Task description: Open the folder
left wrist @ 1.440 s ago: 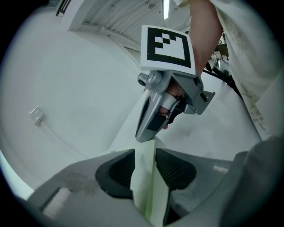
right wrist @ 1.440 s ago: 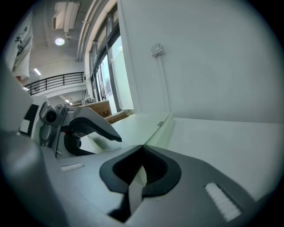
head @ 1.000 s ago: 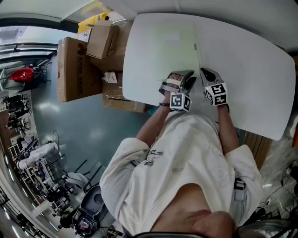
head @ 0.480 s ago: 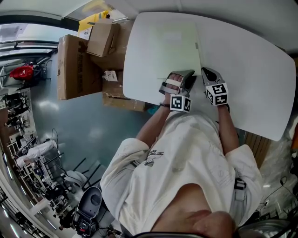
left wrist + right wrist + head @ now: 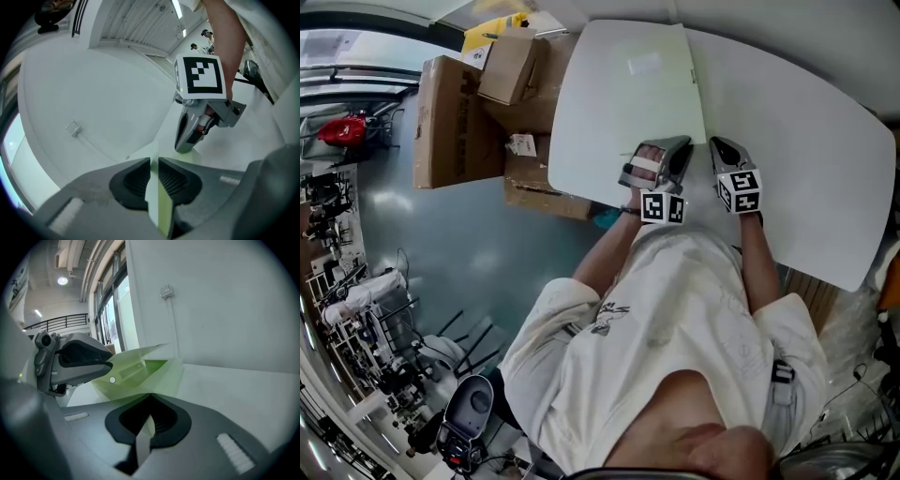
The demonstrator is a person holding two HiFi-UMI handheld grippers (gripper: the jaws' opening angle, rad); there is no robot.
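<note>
The folder is lying on the table by its near edge. It is looking thin, light, floppy and slick, so edge pinches suit it. The left gripper, its jaws just closing, is pinching the top leaf. The right gripper is clamping another edge.

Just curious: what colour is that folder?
Pale translucent green folder, clearest in the right gripper view.
</note>
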